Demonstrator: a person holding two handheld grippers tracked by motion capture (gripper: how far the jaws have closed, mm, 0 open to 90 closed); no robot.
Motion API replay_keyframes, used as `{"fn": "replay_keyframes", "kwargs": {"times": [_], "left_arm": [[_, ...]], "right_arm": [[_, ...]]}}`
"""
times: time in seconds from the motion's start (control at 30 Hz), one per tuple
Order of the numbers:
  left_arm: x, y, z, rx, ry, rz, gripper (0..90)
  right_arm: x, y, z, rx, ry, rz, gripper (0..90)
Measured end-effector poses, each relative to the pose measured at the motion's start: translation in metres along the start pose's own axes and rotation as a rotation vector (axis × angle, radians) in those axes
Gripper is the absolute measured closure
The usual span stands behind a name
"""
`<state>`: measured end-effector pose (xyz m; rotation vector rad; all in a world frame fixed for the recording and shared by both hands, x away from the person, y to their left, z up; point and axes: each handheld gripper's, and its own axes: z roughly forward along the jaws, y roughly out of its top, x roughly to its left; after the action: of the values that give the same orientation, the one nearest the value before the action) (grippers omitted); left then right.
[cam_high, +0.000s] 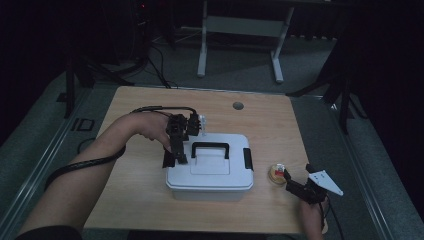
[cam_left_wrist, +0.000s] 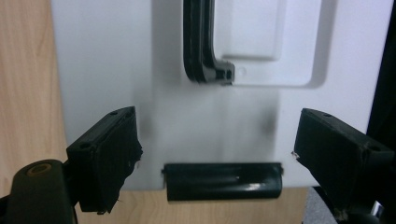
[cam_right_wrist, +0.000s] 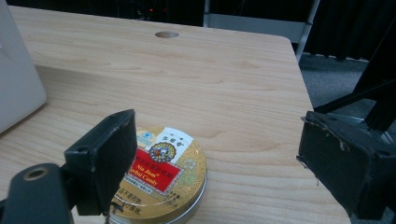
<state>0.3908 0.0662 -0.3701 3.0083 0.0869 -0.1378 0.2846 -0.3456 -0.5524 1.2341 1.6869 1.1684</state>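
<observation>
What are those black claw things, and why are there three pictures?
A person sits at a wooden table and holds a set of tongs in each hand. One picture comes from a camera up high. The other two come from small cameras riding on the tongs, so you see their black tips up close. The left tongs are open above the white plastic box, right by the black latch on its side; its black handle lies flat on the lid. The right tongs are open next to a small round candy tin. Nothing is held at this moment.
</observation>
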Motion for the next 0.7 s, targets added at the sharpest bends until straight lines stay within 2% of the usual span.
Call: {"fn": "replay_keyframes", "kwargs": {"times": [0.07, 0.27, 0.47, 0.5, 0.57, 0.7], "left_arm": [[0.002, 0.003, 0.0, 0.006, 0.001, -0.008, 14.1], [0.001, 0.014, 0.002, 0.027, -0.004, 0.023, 16.8], [0.001, 0.022, 0.003, 0.045, -0.009, 0.042, 32.4], [0.001, 0.022, 0.003, 0.047, -0.015, 0.032, 34.5], [0.0, 0.023, 0.003, 0.054, -0.019, 0.04, 42.0], [0.001, 0.027, 0.002, 0.068, -0.007, 0.041, 54.5]], "right_arm": [[0.0, 0.0, 0.0, 0.0, 0.001, -0.001, 11.3], [0.0, 0.0, 0.0, 0.001, 0.004, 0.002, 11.3], [0.0, 0.0, 0.0, 0.001, 0.006, 0.001, 11.3], [0.0, 0.0, 0.0, 0.001, 0.007, 0.002, 11.3], [0.0, 0.0, 0.0, 0.002, 0.007, 0.003, 11.3], [0.0, 0.0, 0.0, 0.002, 0.008, 0.002, 11.3]]}}
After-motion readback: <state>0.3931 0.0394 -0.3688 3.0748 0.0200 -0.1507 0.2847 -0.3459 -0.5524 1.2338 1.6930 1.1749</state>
